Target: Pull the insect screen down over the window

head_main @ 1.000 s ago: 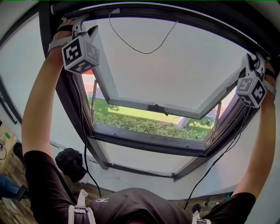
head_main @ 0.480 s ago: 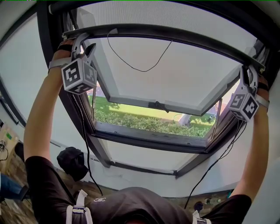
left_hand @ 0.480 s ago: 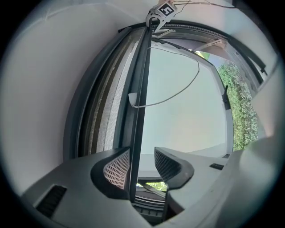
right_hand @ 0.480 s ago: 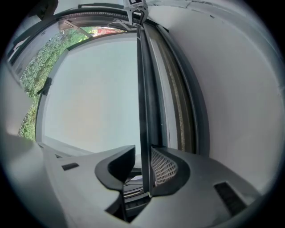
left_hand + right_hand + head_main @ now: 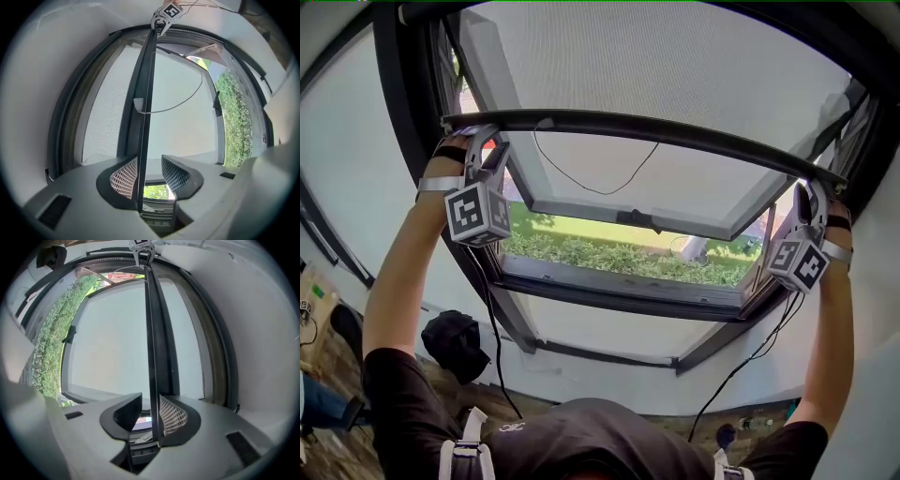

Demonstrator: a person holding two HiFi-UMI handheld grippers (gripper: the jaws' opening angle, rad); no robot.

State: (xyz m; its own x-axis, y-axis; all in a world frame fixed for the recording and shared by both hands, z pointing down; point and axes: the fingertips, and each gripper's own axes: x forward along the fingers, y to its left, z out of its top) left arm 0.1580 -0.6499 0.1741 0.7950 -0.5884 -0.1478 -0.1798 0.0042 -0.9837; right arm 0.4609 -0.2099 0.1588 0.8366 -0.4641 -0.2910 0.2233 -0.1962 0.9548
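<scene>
Overhead, the insect screen's pull bar (image 5: 647, 131) runs left-to-right across the window frame (image 5: 609, 295), mesh (image 5: 675, 66) stretched above it; left gripper (image 5: 149, 176) closing round its left end, one pad touching; right gripper (image 5: 151, 416) straddles the right end, not clamped.

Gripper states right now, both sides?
Left gripper: closing, pull bar between the jaws, one pad on it, not clamped yet.
Right gripper: open around the pull bar, one pad touching, slim gap at the other.
</scene>
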